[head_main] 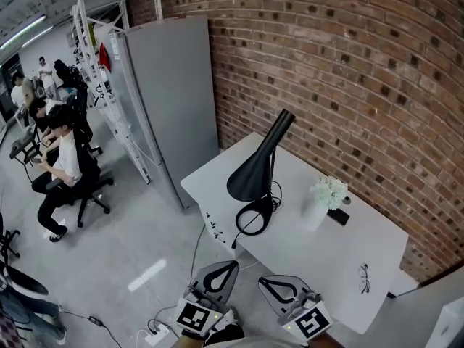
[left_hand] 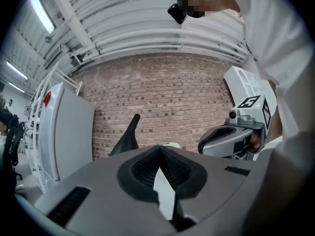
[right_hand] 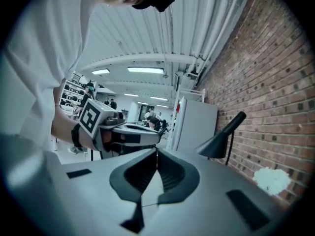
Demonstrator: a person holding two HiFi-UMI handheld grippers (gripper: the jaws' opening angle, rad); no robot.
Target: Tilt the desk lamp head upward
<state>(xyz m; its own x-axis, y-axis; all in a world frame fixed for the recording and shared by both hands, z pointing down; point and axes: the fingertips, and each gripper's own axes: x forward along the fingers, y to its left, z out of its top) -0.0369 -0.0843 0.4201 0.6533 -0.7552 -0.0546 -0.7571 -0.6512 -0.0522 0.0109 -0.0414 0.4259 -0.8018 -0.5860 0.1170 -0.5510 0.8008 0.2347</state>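
Note:
A black desk lamp stands on the white table (head_main: 377, 245). Its cone head (head_main: 250, 178) slopes down to the left above a ring base (head_main: 254, 217). Both grippers hover over the floor, short of the table's near edge and apart from the lamp. My left gripper (head_main: 230, 265) is shut with nothing in it, and my right gripper (head_main: 264, 281) beside it is also shut and empty. The left gripper view shows its meeting tips (left_hand: 159, 147) with the lamp head (left_hand: 127, 139) beyond. From the right gripper's tips (right_hand: 156, 150), the lamp (right_hand: 220, 142) stands off to the right.
White flowers in a vase (head_main: 330, 191), a small black object (head_main: 338, 216) and a pair of glasses (head_main: 364, 277) lie on the table right of the lamp. The brick wall backs the table. A grey cabinet (head_main: 170, 93) stands left. The lamp cable (head_main: 233, 243) hangs off the edge. People sit far left (head_main: 65, 158).

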